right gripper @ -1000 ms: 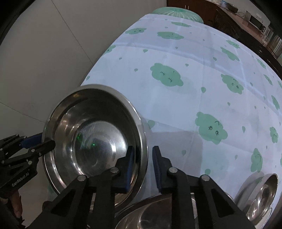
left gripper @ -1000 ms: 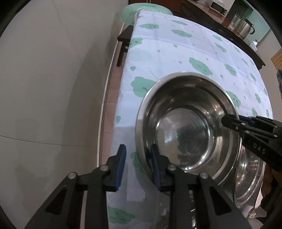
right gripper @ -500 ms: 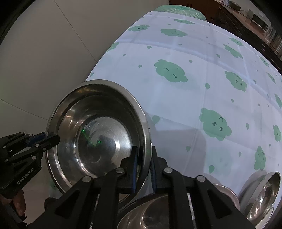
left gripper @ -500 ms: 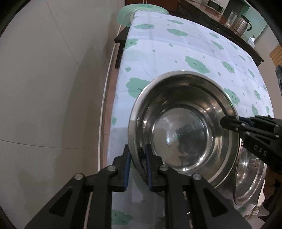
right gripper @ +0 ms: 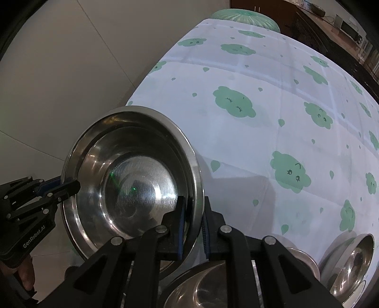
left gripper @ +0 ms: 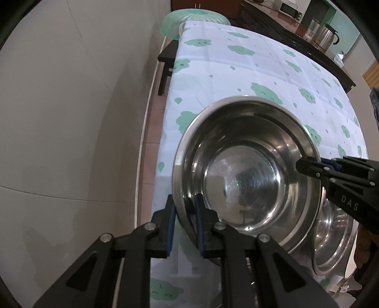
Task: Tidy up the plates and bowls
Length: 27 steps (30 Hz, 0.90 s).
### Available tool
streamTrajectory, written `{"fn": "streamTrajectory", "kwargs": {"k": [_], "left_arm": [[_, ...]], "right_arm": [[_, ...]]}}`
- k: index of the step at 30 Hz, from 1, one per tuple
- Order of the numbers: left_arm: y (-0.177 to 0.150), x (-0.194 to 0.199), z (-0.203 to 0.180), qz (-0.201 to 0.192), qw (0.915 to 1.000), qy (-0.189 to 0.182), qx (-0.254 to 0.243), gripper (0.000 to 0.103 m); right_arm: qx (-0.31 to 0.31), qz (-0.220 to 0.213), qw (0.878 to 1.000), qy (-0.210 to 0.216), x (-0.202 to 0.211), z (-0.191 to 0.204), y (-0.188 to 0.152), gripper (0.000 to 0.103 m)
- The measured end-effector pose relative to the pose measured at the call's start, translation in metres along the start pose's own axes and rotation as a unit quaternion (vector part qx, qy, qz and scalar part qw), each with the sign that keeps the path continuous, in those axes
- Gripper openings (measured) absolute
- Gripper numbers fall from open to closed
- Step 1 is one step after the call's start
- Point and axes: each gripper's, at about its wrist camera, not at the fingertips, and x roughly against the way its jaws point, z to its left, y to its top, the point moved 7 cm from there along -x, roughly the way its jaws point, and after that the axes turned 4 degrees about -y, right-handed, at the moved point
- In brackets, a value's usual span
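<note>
The left gripper (left gripper: 184, 222) is pinching the near-left rim of a large steel bowl (left gripper: 246, 170), its blue-padded jaws having just been closing until the rim sits clamped between them, one pad outside the wall and one inside. The right gripper (right gripper: 192, 225) is gripping the opposite rim of the same bowl in the same way, its jaws likewise having just been closing onto the metal, and in the left wrist view its black fingers are reaching in from the right edge to the bowl's lip. Both grippers are pointing steeply downward, and the bowl is sitting between them near the table's front left corner, its mouth facing up. Just beside it, lower in both views, a second steel bowl (left gripper: 331, 239) is lying partly under the first one's rim, and a smaller steel bowl (right gripper: 353, 260) is resting further right at the near edge. Beyond them a white tablecloth (right gripper: 272, 132) printed with green clouds is stretching away over the table. At its far end a pale green dish (left gripper: 189, 21) is showing past the cloth's edge, and a metal kettle (left gripper: 328, 36) is standing on a dark counter behind.
</note>
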Motion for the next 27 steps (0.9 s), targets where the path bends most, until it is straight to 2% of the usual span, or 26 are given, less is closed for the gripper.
{"fn": "streamTrajectory", "kwargs": {"k": [15,27], "left_arm": [[0.002,0.021,0.004,-0.017,0.9998,0.007,0.004,0.013],[-0.009,0.044,0.005,-0.032,0.9993,0.015,0.011,0.013]], "right_arm": [[0.006,-0.014,1.0,0.002,0.021,0.009,0.004,0.014],[0.017,-0.026,1.0,0.006,0.043,0.021,-0.008,0.014]]}}
